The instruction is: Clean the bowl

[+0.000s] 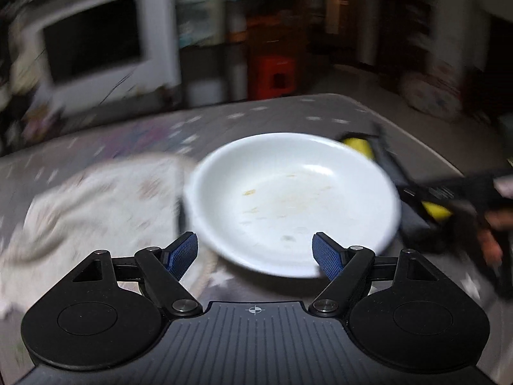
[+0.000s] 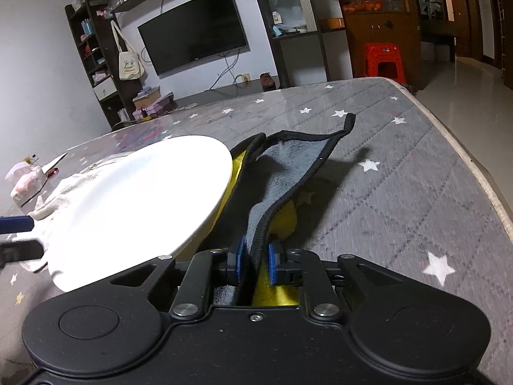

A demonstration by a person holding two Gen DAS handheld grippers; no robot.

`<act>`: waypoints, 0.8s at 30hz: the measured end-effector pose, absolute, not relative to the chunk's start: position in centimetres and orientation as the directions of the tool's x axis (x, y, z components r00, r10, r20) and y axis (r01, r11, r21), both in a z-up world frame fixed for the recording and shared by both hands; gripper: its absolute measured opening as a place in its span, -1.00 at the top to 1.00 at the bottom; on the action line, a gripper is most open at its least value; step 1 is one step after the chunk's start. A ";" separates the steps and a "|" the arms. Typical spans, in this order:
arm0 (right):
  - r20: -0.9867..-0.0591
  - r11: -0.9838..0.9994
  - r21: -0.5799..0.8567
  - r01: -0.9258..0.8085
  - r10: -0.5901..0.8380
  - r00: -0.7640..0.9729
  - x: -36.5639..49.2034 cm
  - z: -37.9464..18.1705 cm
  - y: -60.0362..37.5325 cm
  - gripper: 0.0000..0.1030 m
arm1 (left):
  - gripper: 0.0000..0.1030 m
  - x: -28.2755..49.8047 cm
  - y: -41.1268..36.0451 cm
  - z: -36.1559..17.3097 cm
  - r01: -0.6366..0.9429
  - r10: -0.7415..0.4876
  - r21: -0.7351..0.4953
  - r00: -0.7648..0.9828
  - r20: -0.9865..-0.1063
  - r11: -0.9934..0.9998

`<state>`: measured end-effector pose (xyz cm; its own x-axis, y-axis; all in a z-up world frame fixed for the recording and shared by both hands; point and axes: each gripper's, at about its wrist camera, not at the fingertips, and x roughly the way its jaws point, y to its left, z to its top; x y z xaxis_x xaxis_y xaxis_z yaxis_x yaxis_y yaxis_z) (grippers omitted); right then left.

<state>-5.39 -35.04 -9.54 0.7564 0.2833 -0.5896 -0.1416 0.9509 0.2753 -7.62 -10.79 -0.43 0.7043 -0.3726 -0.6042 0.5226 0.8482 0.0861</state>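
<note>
1. Left wrist view, blurred: the white bowl (image 1: 291,203) sits on the grey star-patterned surface (image 1: 272,114), faint brownish smears across its inside. A crumpled pale cloth (image 1: 96,205) lies touching its left side. The left gripper (image 1: 255,253) hovers low at the bowl's near rim, jaws spread wide and empty, the rim between its blue pads (image 1: 181,253). At the bowl's right side the right gripper (image 1: 449,199) shows dark, with yellow and grey fabric.

2. Right wrist view: the right gripper (image 2: 256,264) has its jaws closed on a grey-and-yellow towel (image 2: 279,179) with black edging, which lies against the bowl (image 2: 134,205) on its right side. The pale cloth (image 2: 67,183) lies beyond the bowl. Far off stand a wall television (image 2: 192,29), dark shelves (image 2: 93,51) and a red stool (image 2: 383,61).
</note>
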 end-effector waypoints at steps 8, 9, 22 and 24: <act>-0.597 0.947 0.285 -0.145 0.294 0.746 -5.6 -9.5 -34.8 0.67 | -0.54 -9.1 -15.8 -2.0 0.705 -0.457 0.218 0.631 -0.627 0.675; -0.598 0.947 0.285 -0.147 0.295 0.745 -5.7 -9.4 -34.8 0.67 | -0.54 -8.9 -16.3 -2.2 0.715 -0.456 0.231 0.626 -0.632 0.660; -0.595 0.924 0.335 -0.182 0.358 0.720 -7.0 -9.3 -34.7 0.67 | 0.24 -3.7 -18.2 -4.3 0.766 -0.443 0.217 0.551 -0.707 0.606; -0.591 0.920 0.345 -0.185 0.366 0.719 -6.9 -9.3 -34.7 0.67 | 0.24 -3.1 -18.1 -4.3 0.768 -0.448 0.203 0.542 -0.711 0.608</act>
